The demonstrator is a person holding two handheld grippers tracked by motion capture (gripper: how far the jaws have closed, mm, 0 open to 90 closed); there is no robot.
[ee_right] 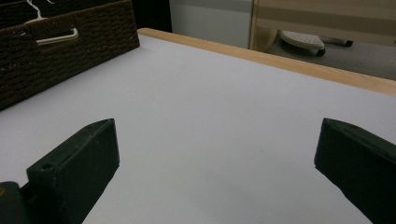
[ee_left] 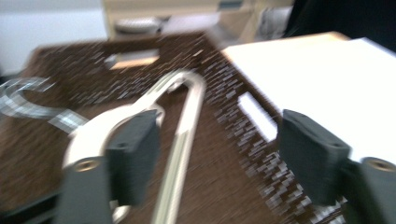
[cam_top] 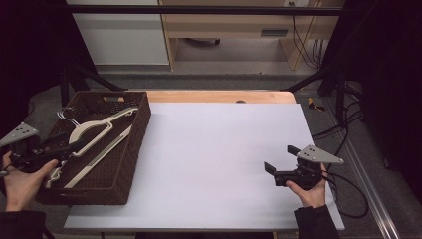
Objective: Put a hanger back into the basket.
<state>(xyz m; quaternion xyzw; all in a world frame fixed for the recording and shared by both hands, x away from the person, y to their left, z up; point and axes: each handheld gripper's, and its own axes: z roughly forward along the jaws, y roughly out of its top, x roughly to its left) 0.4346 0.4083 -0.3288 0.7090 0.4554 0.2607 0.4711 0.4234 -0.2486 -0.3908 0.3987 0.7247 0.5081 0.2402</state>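
High view: at the left of the frame your left tongs point(cam_top: 63, 148) hang spread over the dark brown woven basket point(cam_top: 130, 149), where the cream plastic clothes hanger point(cam_top: 92, 130) lies. Your right tongs point(cam_top: 280, 159) rest spread at lower right on the white bench point(cam_top: 214, 159).

Left gripper view: the hanger point(ee_left: 184, 116) lies free, pinched by nothing. It looks light, stiff and slick, so grip its flat shoulder.

Right gripper view: spread jaws, bare bench point(ee_right: 210, 116).

A cream hanger point(cam_top: 94, 130) with a metal hook lies flat, slanted, inside the brown wicker basket point(cam_top: 132, 154).
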